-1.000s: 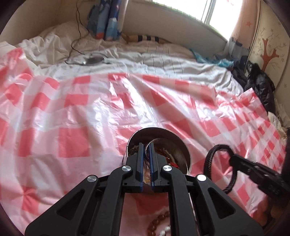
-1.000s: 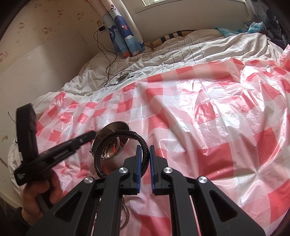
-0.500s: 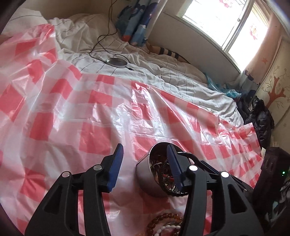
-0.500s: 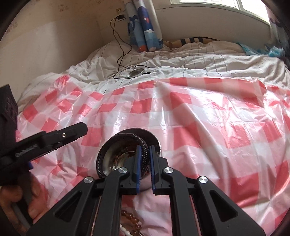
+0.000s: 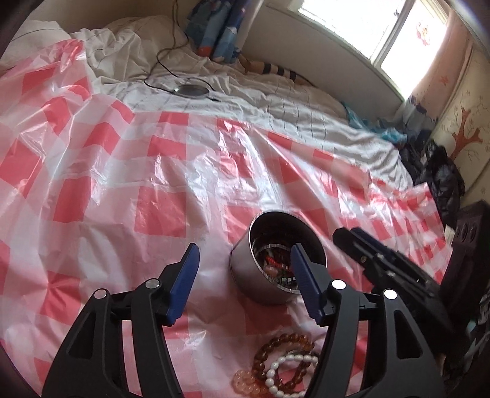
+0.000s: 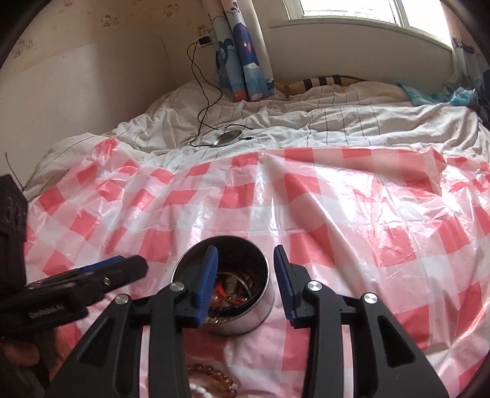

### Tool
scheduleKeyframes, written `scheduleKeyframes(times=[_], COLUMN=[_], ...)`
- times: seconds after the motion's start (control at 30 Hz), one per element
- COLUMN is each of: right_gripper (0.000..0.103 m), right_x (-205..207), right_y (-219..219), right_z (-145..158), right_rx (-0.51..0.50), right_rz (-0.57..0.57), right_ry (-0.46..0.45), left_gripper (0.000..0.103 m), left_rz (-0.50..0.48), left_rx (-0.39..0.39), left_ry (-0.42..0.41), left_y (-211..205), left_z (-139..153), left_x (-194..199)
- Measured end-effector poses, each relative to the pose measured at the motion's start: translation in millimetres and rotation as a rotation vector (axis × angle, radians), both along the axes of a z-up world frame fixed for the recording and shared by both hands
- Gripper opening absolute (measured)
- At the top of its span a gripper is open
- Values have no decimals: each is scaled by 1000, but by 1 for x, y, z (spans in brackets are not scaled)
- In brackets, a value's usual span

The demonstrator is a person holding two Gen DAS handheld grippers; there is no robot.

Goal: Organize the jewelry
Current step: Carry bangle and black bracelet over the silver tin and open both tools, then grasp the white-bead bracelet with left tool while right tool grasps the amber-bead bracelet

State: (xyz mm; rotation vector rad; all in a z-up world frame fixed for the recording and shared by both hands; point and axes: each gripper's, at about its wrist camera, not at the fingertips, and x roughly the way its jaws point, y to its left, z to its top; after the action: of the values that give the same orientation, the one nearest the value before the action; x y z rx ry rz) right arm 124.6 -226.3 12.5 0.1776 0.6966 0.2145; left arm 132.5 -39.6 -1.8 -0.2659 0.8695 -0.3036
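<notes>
Both my claws, left claw [image 5: 243,280] and right claw [image 6: 246,277], gape empty around the steel tin [image 6: 222,283]. Bracelets [image 5: 283,364] lie just before it; nudging the tin could spill it across the slippery bed sheet [image 6: 337,214].

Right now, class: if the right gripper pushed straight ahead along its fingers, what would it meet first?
Probably the round metal tin of jewelry. The open right gripper hangs just over it, one finger above the opening, the other past the rim; depth is unclear, so it might skim over onto the checked plastic sheet.

A home bedroom: rumpled bed [image 6: 337,122], cartoon curtain [image 6: 242,55], sunlit window [image 6: 352,9].
</notes>
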Motion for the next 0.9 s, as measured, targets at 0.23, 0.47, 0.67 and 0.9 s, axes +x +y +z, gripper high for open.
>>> scheduleKeyframes(times=[0.23,0.47,0.67,0.9], right_gripper=[46,54,57,57], right_x=[-35,-107,-145,-137], right_y=[-30,-50,-61,-52], right_z=[-9,-20,-29,-40], right_rx=[112,180,247,235], right_rz=[-8,-39,-79,-63], right_ry=[110,169,178,208], left_gripper=[63,63,61,7], left_rz=[-170,-255,-275,-303], left_rx=[94,152,266,208], left_ry=[72,67,44,25], left_y=[-16,-35,-56,-53], left_z=[-21,-36,-49,-46], left_x=[-39,-87,-97,-100])
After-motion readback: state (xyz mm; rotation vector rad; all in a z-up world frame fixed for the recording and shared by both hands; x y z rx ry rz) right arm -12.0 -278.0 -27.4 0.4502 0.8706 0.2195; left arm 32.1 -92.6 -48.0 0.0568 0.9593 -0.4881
